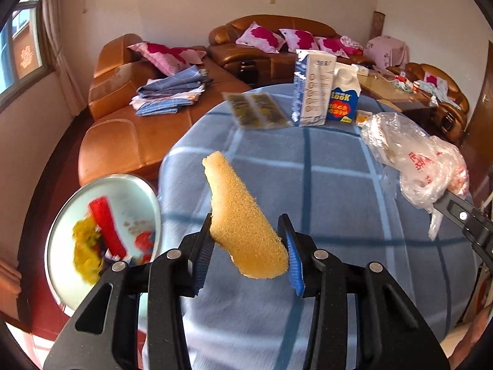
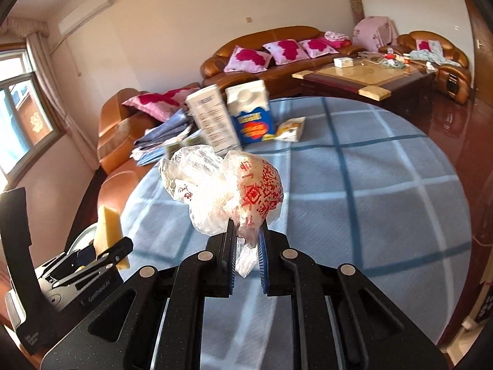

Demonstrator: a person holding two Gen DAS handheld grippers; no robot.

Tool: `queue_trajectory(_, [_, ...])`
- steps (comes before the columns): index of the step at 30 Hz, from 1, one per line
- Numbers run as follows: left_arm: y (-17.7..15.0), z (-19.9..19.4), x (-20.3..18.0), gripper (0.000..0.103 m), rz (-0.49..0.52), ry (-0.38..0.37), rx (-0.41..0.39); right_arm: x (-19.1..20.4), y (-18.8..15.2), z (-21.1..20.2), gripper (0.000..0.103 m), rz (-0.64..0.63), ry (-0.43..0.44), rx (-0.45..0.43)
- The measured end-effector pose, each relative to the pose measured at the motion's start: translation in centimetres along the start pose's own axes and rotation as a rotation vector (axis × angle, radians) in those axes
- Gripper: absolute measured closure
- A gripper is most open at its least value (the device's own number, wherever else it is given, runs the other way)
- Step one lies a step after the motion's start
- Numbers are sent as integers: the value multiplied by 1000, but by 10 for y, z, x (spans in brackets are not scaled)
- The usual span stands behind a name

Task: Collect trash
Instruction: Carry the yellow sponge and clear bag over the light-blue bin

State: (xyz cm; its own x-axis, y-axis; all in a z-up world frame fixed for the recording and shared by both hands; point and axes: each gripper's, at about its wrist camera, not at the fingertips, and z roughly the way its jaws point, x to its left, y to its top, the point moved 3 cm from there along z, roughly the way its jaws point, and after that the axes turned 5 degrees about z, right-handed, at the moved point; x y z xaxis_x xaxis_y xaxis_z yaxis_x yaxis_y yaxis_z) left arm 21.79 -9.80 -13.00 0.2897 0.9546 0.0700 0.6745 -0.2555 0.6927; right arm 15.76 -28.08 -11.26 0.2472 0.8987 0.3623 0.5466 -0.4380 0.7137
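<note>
Left wrist view showed the left gripper (image 1: 249,246) clamping a yellow sponge (image 1: 243,219) above the blue checked tablecloth (image 1: 323,185); right gripper (image 2: 248,246) pinched a crumpled plastic bag (image 2: 222,185); cartons (image 1: 320,92) stood behind, trash bin (image 1: 101,231) beside

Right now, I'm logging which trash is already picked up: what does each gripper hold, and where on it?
The left gripper clamps a yellow sponge near its lower end. The right gripper pinches a crumpled plastic bag by its bunched bottom.

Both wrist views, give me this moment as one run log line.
left gripper: shut on sponge | right gripper: shut on plastic bag | bin: left of table
</note>
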Motion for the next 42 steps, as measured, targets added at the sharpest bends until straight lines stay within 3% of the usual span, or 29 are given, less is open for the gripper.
queue_trajectory(18, [-60, -47, 53, 61, -91, 39, -3, 69, -54, -26, 90, -87, 75, 19])
queue_trajectory(42, [-93, -85, 102, 61, -173, 74, -33, 123, -89, -52, 90, -203, 115, 24])
